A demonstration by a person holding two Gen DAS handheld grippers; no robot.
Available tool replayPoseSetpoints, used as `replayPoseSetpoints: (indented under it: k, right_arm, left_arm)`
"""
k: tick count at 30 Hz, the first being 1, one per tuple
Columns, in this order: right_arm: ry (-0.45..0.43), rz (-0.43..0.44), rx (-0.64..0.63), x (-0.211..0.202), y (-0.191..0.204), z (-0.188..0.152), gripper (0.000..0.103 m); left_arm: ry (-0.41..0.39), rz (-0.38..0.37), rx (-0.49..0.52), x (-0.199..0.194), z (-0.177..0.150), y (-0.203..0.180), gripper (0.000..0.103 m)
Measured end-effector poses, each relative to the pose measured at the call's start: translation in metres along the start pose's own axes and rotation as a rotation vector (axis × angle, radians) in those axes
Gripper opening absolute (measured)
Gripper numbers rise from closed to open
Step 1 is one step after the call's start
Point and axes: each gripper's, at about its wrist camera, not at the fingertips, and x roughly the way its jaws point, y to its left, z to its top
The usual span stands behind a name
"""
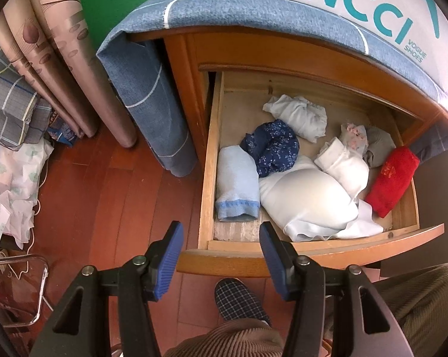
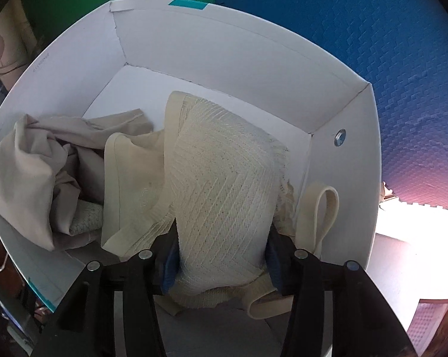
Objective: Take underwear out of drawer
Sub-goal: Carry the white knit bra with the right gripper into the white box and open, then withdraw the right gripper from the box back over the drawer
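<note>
Left gripper point(image 1: 221, 255) tilted steeply downward, blue-padded jaws parted with nothing between them, hovering apart from any object. Right gripper point(image 2: 222, 255) also pointed steeply down, jaws set on either side of a cream knitted garment point(image 2: 224, 184), blue pads against its sides. A slippered foot point(image 1: 238, 300) and corduroy-clad legs point(image 1: 423, 300) below the left gripper.

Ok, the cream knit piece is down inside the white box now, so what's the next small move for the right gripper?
Probably open the right gripper fully and lift clear. The cream knit garment already lies inside the white box beside other pale cloth, yet it sits between the blue pads. More pieces wait in the open drawer.
</note>
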Motion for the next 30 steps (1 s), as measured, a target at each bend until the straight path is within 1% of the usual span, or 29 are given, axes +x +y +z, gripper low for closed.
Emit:
replayPoseSetpoints:
  k: [4,6,8,10,11,15,17,19,23,26,28,30]
  right_arm:
    - [0.009,-0.008,-0.003,0.0,-0.003,-0.004,0.05]
    - [-0.002,0.008,0.009,-0.003,-0.005,0.003,0.056]
    - [-0.023,0.031,0.018,-0.009,-0.005,0.005,0.066]
    - [-0.068,0.0,0.014,-0.024,-0.002,0.006,0.077]
    - [-0.089,-0.008,0.009,-0.029,0.002,0.007,0.079]
    - [-0.138,-0.001,0.02,-0.063,0.001,0.009,0.083]
    - [-0.14,0.03,0.033,-0.076,-0.009,0.002,0.083]
    - [-0.138,0.047,0.04,-0.089,-0.014,-0.012,0.083]
    - [-0.106,0.099,0.035,-0.109,-0.016,-0.057,0.083]
    - [-0.066,0.131,0.023,-0.107,-0.013,-0.095,0.083]
    - [-0.025,0.144,0.027,-0.096,-0.011,-0.118,0.083]
    - [0.012,0.168,0.032,-0.083,-0.008,-0.134,0.083]
  left_arm:
    - [-0.003,-0.008,-0.005,0.0,0.0,0.001,0.054]
    - [-0.003,-0.007,-0.006,0.0,0.0,0.001,0.054]
    - [-0.004,-0.005,-0.005,0.0,0.0,0.001,0.054]
    - [-0.003,-0.006,-0.005,0.0,0.0,0.001,0.054]
    - [-0.003,-0.008,-0.005,0.0,0.0,0.001,0.054]
    - [0.001,-0.004,-0.001,0.001,0.0,0.0,0.054]
    - [0.005,-0.009,-0.001,0.001,0.0,0.0,0.054]
    - [0.011,-0.024,-0.005,0.002,0.0,0.002,0.054]
    - [0.027,-0.059,-0.013,0.005,0.001,0.003,0.054]
    - [0.028,-0.068,-0.016,0.005,0.001,0.003,0.054]
    - [0.026,-0.067,-0.021,0.004,0.0,0.004,0.054]
    - [0.034,-0.067,-0.02,0.005,0.001,0.004,0.054]
